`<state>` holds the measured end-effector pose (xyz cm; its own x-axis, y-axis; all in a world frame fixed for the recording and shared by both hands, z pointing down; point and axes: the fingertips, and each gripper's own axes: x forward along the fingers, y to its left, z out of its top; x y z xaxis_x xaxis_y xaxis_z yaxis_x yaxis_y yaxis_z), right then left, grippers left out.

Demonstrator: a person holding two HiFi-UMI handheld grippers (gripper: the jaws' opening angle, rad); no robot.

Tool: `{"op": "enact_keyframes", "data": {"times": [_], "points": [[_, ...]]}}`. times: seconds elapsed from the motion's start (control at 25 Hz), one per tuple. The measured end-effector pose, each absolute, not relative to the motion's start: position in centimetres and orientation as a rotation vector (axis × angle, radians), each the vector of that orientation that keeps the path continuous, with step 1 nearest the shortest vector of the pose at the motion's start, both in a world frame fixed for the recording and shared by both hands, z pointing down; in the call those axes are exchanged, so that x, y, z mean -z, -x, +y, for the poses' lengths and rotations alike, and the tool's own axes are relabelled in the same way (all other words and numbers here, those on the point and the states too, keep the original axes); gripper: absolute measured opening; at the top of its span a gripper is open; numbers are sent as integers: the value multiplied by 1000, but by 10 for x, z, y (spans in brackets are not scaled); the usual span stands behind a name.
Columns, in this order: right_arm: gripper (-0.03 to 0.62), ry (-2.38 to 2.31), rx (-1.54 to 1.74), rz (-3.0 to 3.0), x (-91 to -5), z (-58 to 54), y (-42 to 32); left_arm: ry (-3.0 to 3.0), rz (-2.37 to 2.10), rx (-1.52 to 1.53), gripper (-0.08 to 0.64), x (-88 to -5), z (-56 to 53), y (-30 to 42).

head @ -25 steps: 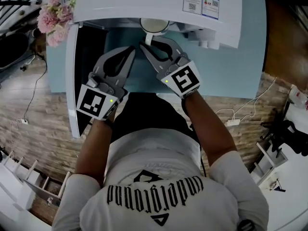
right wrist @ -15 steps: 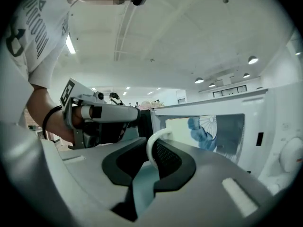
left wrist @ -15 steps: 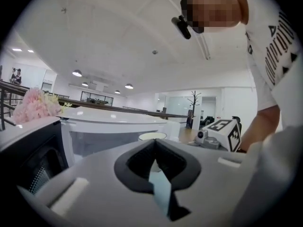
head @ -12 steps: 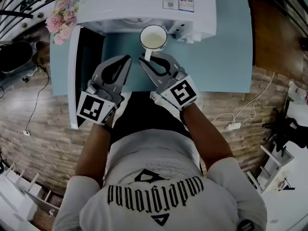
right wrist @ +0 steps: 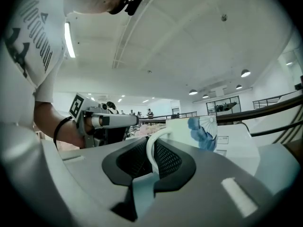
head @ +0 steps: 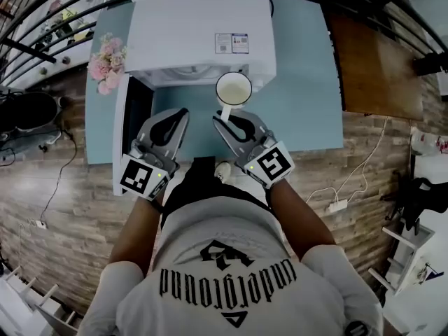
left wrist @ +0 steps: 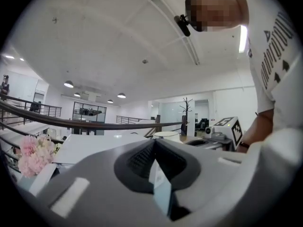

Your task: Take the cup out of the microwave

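A white cup with a blue print hangs in front of the white microwave, outside its opening. My right gripper is shut on the cup's handle. In the right gripper view the white handle loop sits between the pads, with the cup body just beyond. My left gripper is beside it on the left, shut with nothing in it. Its jaws meet at the tip in the left gripper view. The microwave door stands open at the left.
The microwave stands on a light blue table. Pink flowers are at its left corner. A brown board lies to the table's right. Black railings cross the top, and the floor is wood.
Both grippers have risen and drawn back from the microwave. The cup came out of the opening with the right gripper, and more of the microwave's top now shows.
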<state>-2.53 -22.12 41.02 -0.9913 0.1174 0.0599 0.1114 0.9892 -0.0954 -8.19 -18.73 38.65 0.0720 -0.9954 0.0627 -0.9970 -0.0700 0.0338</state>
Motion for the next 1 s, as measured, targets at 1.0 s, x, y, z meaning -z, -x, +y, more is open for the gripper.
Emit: {"op": "enact_keyframes", "data": {"times": [1.0], "points": [[51,17,10,-3190,-295,-219,-58,-2414,-2057,11,50,-291,-159,22]]}}
